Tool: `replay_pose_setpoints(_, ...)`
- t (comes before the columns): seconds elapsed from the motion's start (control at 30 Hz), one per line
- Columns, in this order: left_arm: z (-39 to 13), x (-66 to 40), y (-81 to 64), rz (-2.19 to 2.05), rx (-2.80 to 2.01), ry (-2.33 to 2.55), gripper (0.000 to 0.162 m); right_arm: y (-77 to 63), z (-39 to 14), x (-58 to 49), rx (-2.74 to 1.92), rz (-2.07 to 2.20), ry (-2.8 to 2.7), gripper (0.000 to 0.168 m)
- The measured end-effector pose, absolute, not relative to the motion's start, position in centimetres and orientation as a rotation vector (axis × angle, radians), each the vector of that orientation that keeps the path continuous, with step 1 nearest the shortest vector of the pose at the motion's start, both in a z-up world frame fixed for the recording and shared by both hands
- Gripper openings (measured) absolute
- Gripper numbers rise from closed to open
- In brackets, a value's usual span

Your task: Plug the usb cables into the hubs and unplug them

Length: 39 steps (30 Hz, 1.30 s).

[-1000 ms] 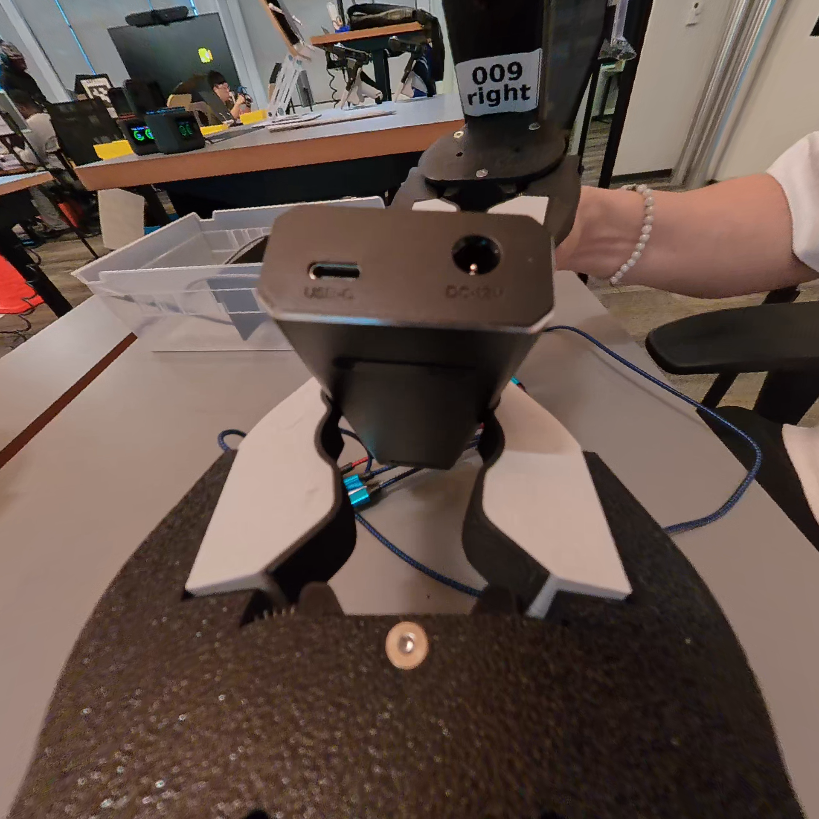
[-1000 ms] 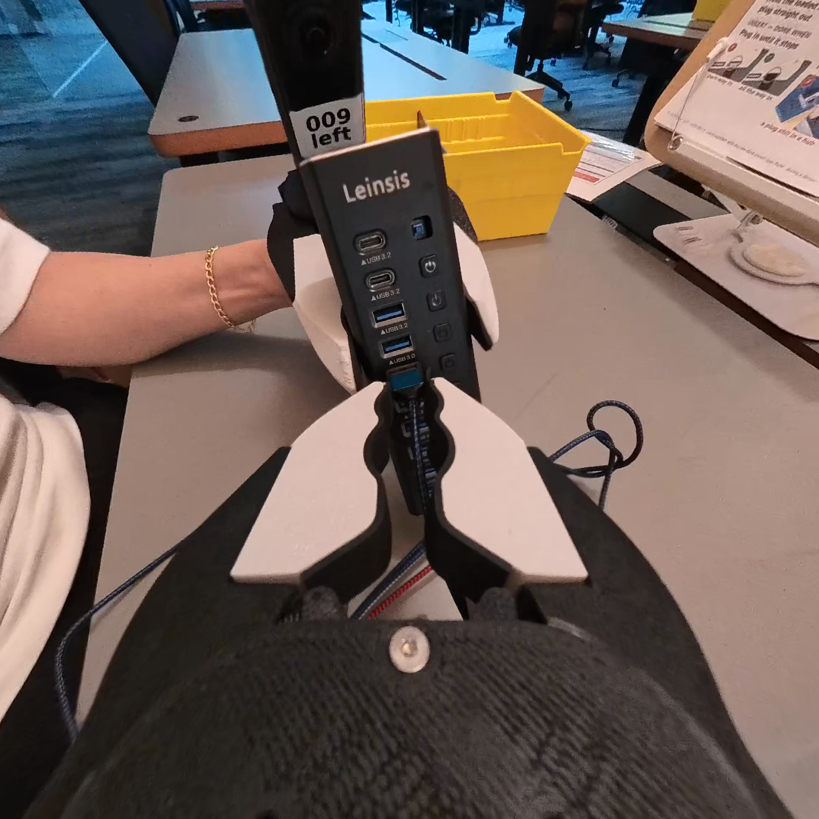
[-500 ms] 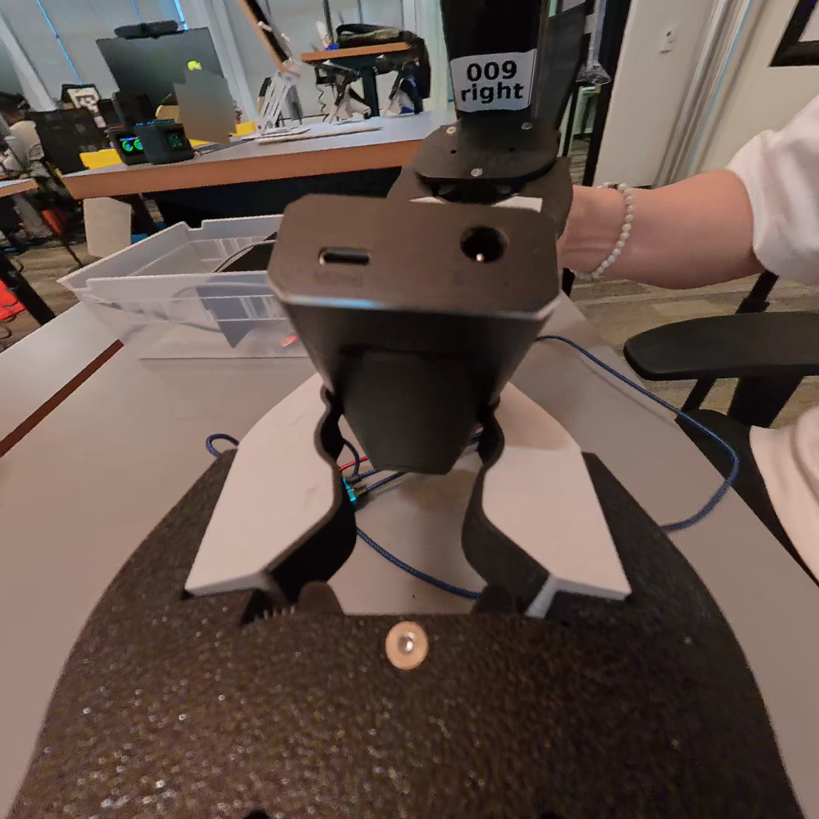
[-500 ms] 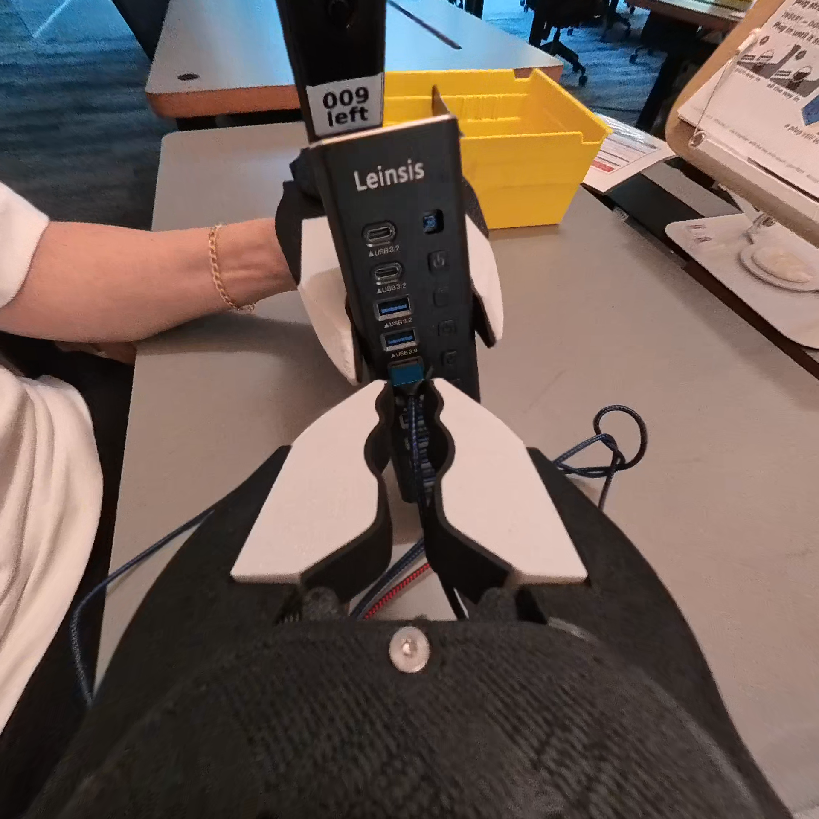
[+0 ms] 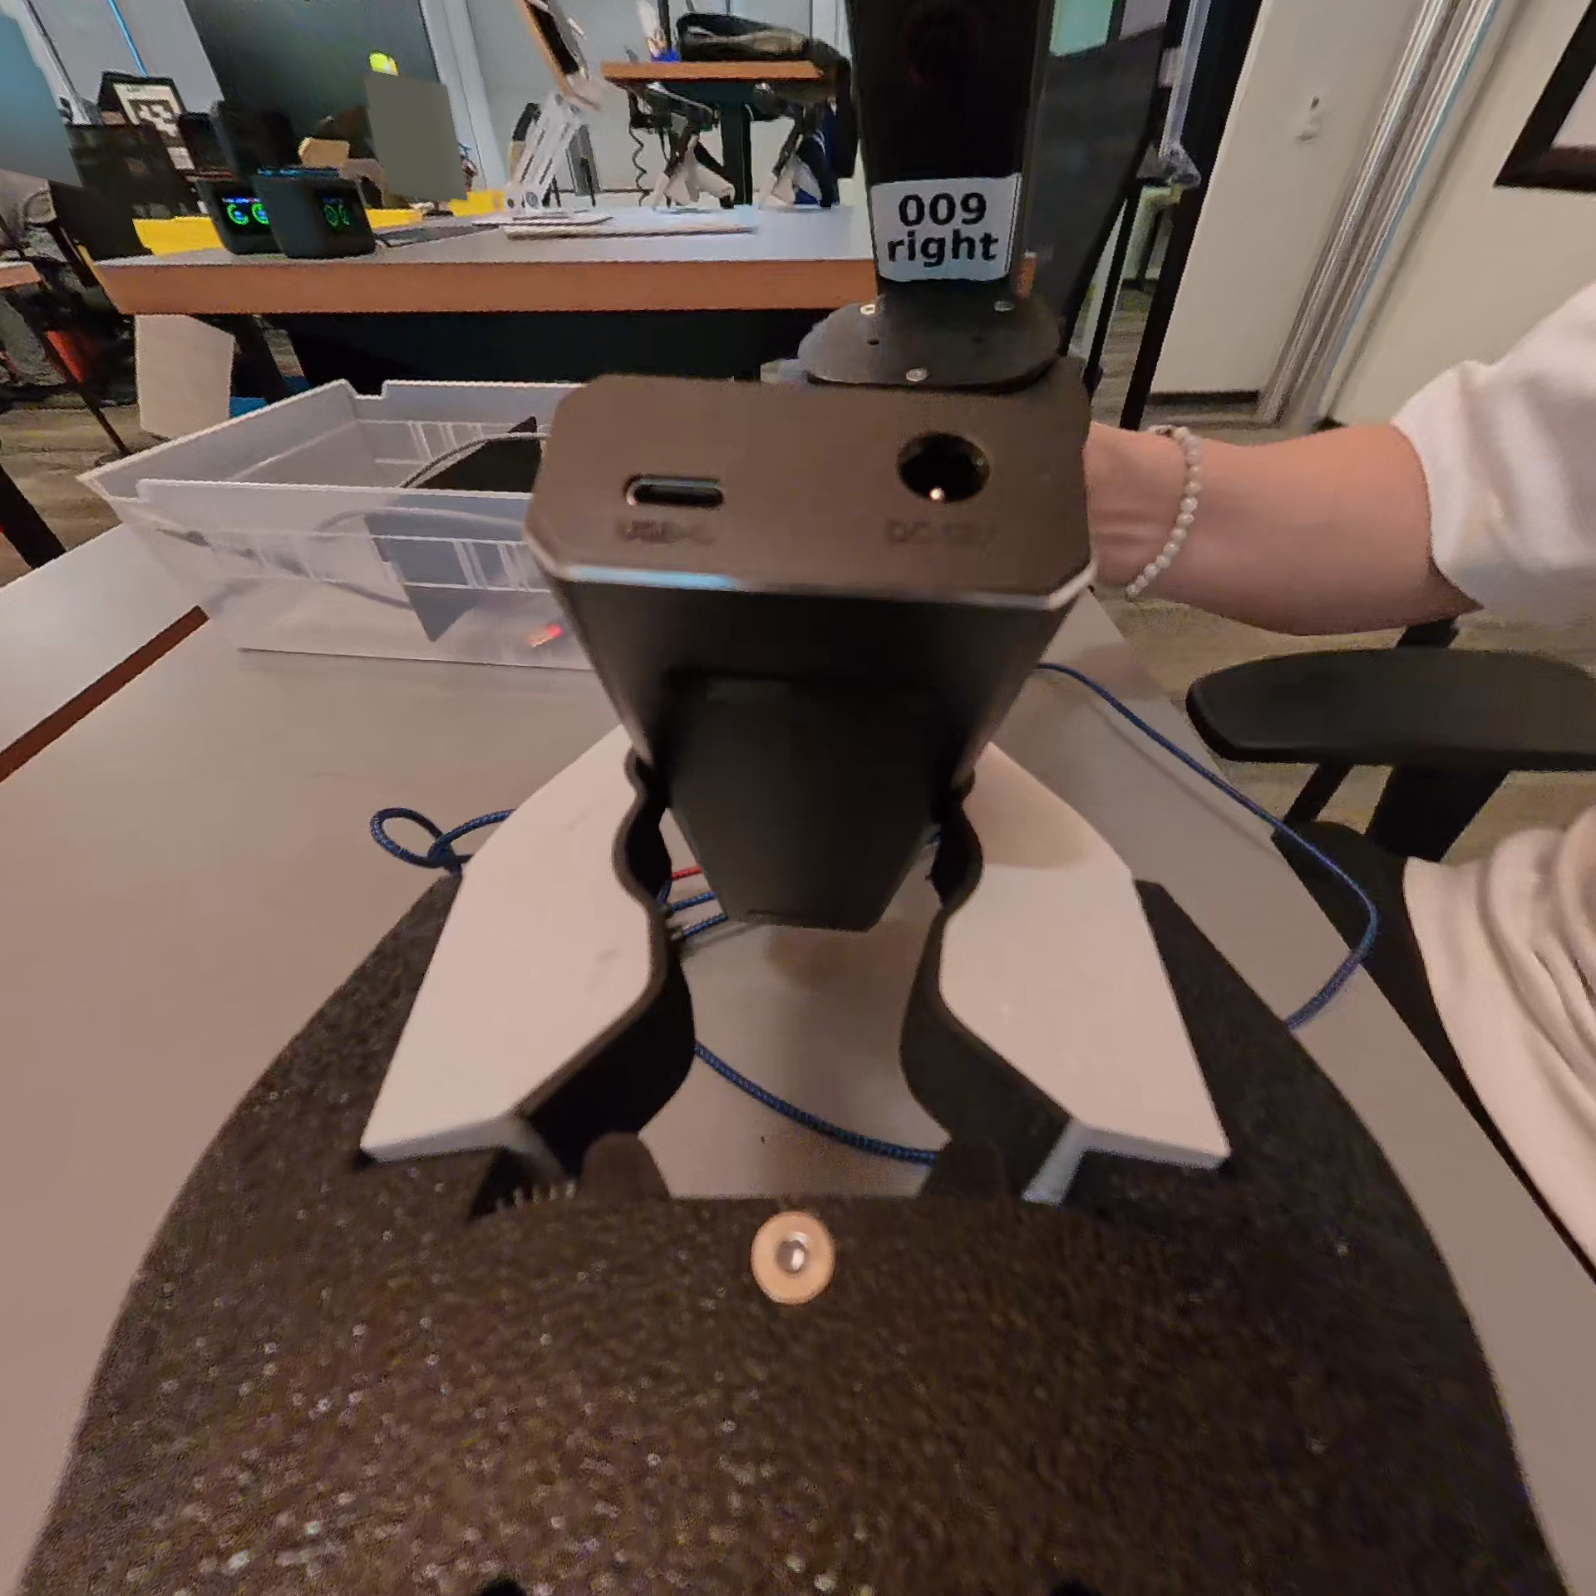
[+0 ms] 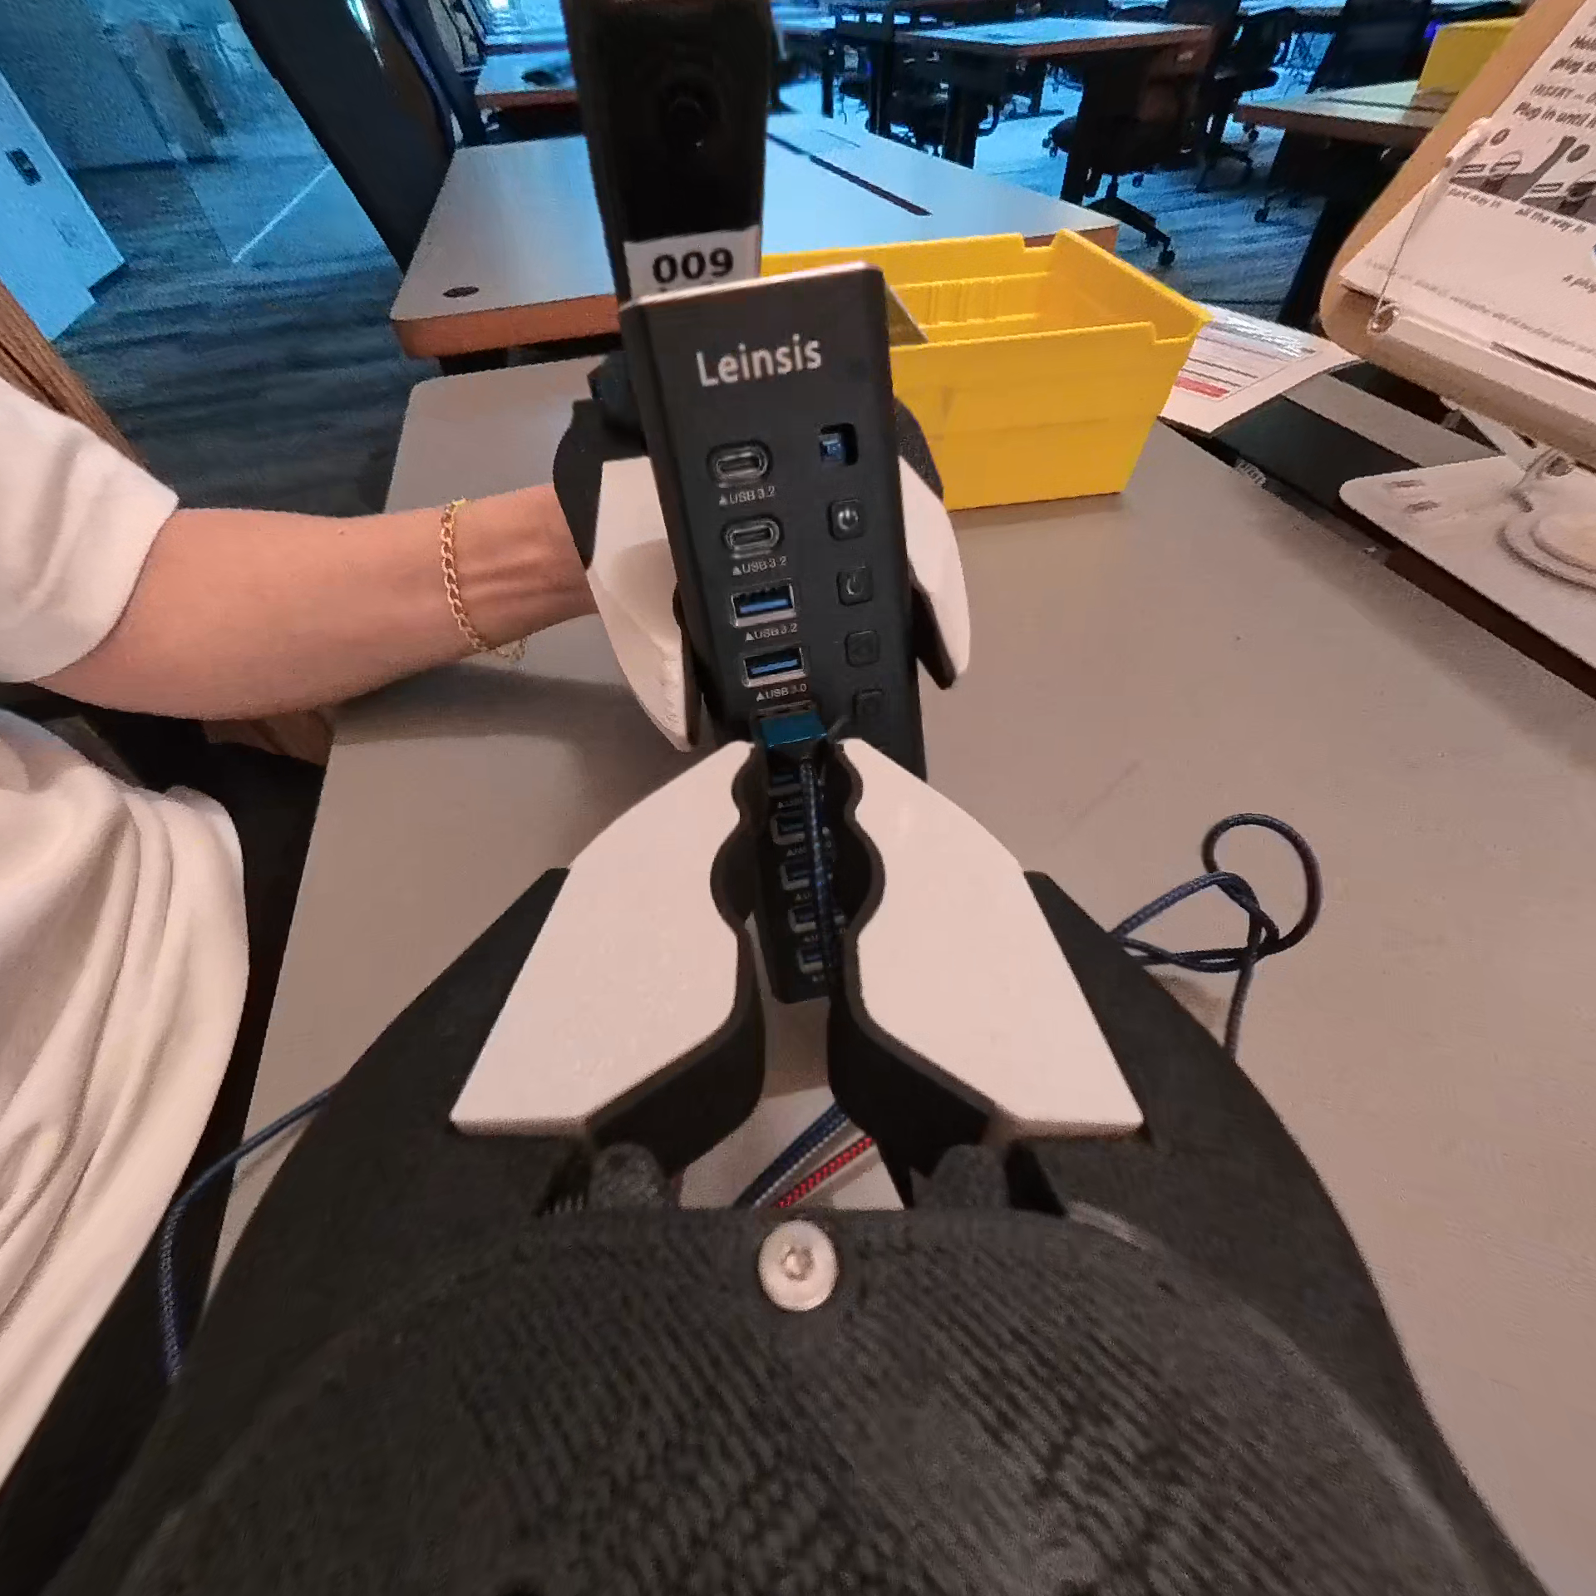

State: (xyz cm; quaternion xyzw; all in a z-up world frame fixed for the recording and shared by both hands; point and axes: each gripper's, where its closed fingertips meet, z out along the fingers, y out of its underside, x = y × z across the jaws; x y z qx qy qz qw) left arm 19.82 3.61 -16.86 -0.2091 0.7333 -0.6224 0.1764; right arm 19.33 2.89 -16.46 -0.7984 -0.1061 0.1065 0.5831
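I held the black hub (image 6: 782,553) up off the grey table (image 6: 1209,691) with my left tongs (image 5: 799,829). Those fingers were squeezed tight on the two long sides of the hub, about halfway down it, so it stood almost straight up with its row of holes facing my right tongs (image 6: 793,760).

My right tongs were nearly closed, pinching the blue plug (image 6: 784,730) of the blue cable (image 6: 816,855) right at their tips. The plug sat at a hole in the middle of the hub, just past my right fingertips. I could not tell if it was pushed all the way in or only part way.

The cable ran back between my right fingers and down to the table, where a loop of it (image 6: 1252,898) lay just to the right of them. A yellow bin (image 6: 1036,389) stood far ahead on the right.

I think I was in the middle of plugging this cable in or pulling it out. Next I would need to keep the hub very still with the left tongs. Then I would move the plug in a straight line with the hole, with no twisting, so it would not bend or slip.
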Motion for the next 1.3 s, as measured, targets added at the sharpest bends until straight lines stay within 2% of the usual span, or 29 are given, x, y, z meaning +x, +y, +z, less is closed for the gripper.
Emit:
replay_pose_setpoints(0.3, -17.2, 18.7, 3.4, -1.672, -0.651, 2.131, 0.06, 2.1, -16.8, 18.4, -1.847, 0.296, -0.221, 0.012)
replay_pose_setpoints(0.33, -17.1, 18.6, 3.5, -1.674, -0.648, 2.135, 0.06, 1.9, -16.8, 18.2, -1.868, 0.273, -0.227, 0.004)
replay_pose_setpoints(0.6, -14.1, 18.2, 2.4, -1.655, -0.585, 2.111, 0.06, 0.7, -13.8, 17.8, -1.808, 0.215, -0.262, 0.003)
replay_pose_setpoints(0.93, -11.6, 16.1, 0.9, -1.614, -0.507, 2.083, 0.06, -0.1, -11.2, 15.4, -1.58, 0.217, -0.198, 0.02)
replay_pose_setpoints(1.3, -9.9, 14.3, -0.2, -1.582, -0.478, 2.096, 0.06, -0.2, -9.5, 13.2, -1.505, 0.133, -0.252, 0.018)
